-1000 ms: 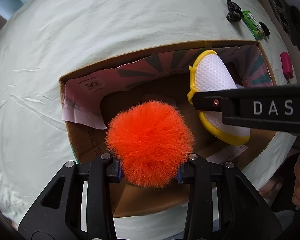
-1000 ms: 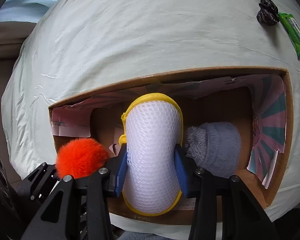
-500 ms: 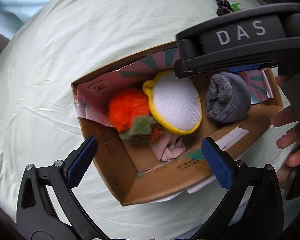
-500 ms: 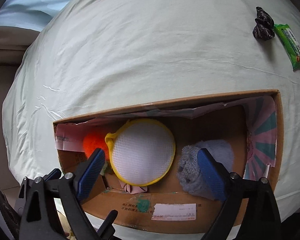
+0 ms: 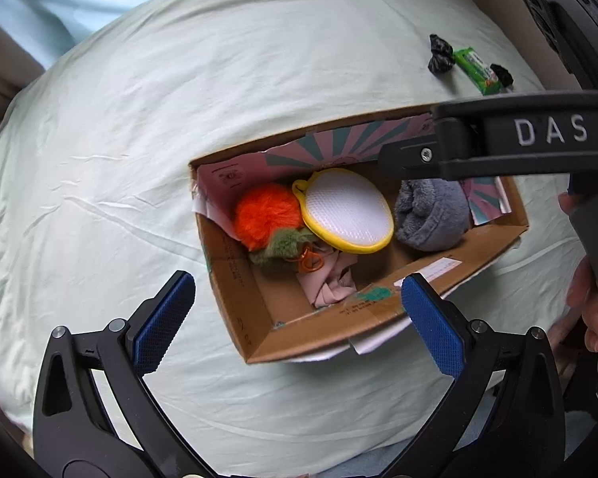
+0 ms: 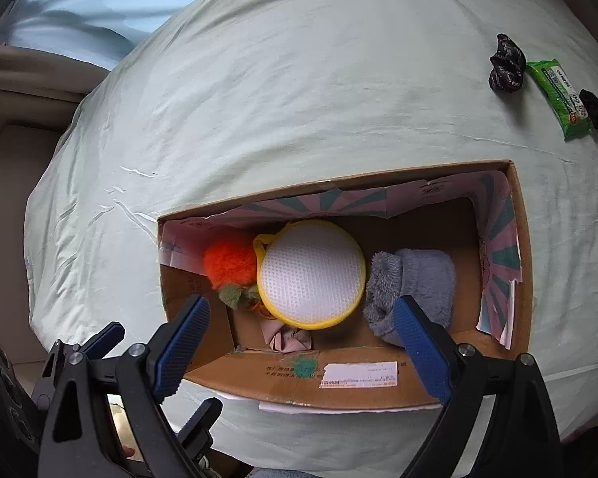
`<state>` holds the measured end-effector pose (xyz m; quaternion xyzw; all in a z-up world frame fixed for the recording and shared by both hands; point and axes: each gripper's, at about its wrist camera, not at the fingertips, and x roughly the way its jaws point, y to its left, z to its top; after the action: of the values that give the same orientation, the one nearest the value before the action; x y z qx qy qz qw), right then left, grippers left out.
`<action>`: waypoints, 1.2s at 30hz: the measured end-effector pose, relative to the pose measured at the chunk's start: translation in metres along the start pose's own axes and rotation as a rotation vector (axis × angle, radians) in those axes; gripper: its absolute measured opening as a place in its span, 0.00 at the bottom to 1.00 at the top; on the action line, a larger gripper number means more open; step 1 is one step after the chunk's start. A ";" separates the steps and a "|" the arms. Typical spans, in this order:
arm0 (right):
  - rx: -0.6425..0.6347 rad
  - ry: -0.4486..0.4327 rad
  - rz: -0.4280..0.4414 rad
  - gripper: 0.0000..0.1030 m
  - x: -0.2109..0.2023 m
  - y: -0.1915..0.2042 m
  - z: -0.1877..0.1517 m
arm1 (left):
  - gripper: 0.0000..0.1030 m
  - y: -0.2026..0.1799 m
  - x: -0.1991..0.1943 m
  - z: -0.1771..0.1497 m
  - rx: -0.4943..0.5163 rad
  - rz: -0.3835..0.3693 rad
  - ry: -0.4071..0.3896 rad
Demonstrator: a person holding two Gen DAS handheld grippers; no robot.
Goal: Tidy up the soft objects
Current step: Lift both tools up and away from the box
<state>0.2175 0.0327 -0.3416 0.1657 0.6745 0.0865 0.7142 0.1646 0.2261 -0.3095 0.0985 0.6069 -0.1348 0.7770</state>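
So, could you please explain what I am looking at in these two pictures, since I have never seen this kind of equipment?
There is no robot here. A person holds a hand-held clamp in each hand, and a wide-angle camera on each clamp looks forward along its two blue-padded fingers, so the pictures look bulged.

One picture comes from the left gripper, the other from the right gripper. The black bar marked DAS in the left picture is the right gripper seen from the side.

Both look down on a cardboard box standing on a pale green sheet. In the box lie an orange fluffy ball, a white mesh pad with yellow trim, a grey fleece bundle and a pink cloth. Farther away on the sheet lie a green packet and two dark crumpled items.

Both grippers are open and hold nothing.
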 end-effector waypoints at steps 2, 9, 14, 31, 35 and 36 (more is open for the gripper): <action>-0.019 -0.017 -0.005 0.89 -0.008 0.008 -0.006 | 1.00 0.001 -0.012 -0.006 -0.014 0.000 -0.020; -0.092 -0.103 -0.042 0.89 -0.055 0.024 -0.037 | 1.00 -0.001 -0.049 -0.022 -0.024 0.012 -0.099; -0.159 -0.199 -0.078 0.89 -0.095 0.030 -0.063 | 1.00 -0.005 -0.077 -0.033 -0.041 0.021 -0.154; -0.260 -0.607 -0.207 0.89 -0.224 0.009 -0.126 | 1.00 -0.042 -0.187 -0.044 -0.133 0.073 -0.393; -0.247 -0.650 -0.186 0.89 -0.248 -0.022 -0.130 | 1.00 -0.067 -0.213 -0.042 -0.168 0.081 -0.455; -0.241 -0.660 -0.185 0.89 -0.254 -0.032 -0.131 | 1.00 -0.074 -0.217 -0.041 -0.178 0.076 -0.468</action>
<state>0.0656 -0.0692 -0.1197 0.0376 0.4046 0.0420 0.9128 0.0536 0.1888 -0.1080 0.0186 0.4156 -0.0705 0.9066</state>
